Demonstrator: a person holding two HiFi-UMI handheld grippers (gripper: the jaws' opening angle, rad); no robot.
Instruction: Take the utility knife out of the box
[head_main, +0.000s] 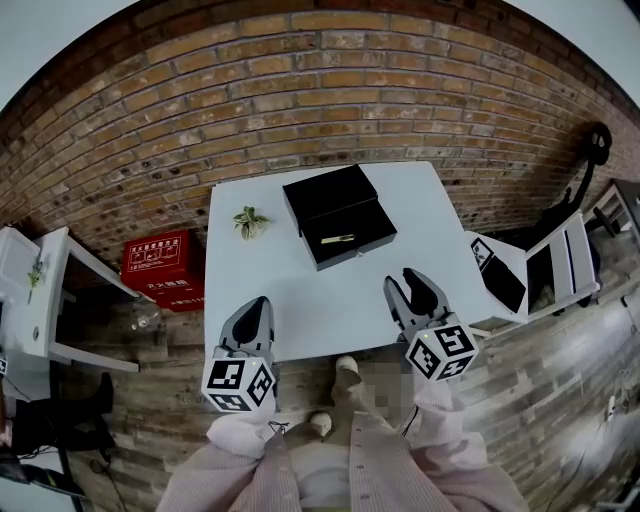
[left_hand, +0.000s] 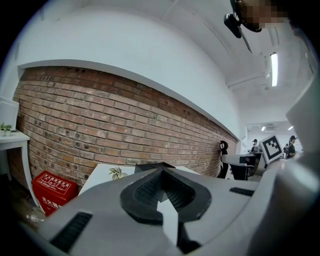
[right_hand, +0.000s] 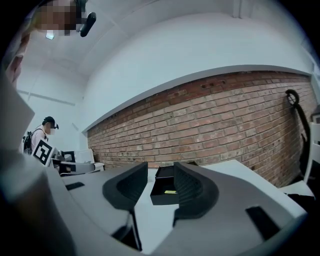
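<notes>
A black box (head_main: 352, 243) lies open on the white table (head_main: 300, 300), with its lid (head_main: 328, 192) tipped back behind it. Inside lies a slim yellow utility knife (head_main: 337, 239). My right gripper (head_main: 412, 277) hovers at the table's near edge, to the right of the box and well short of it. It is open, and the box (right_hand: 162, 192) and the knife (right_hand: 170, 192) show between its jaws. My left gripper (head_main: 260, 301) is at the near left edge, shut and holding nothing. Past its tips (left_hand: 161, 171) I see the box's dark top (left_hand: 150, 166).
A small potted plant (head_main: 249, 221) stands on the table left of the box. A red box (head_main: 160, 266) sits on the floor by the brick wall. A white side table (head_main: 40, 290) stands at the left, and a white chair (head_main: 560, 260) and a black-and-white object (head_main: 497, 272) at the right.
</notes>
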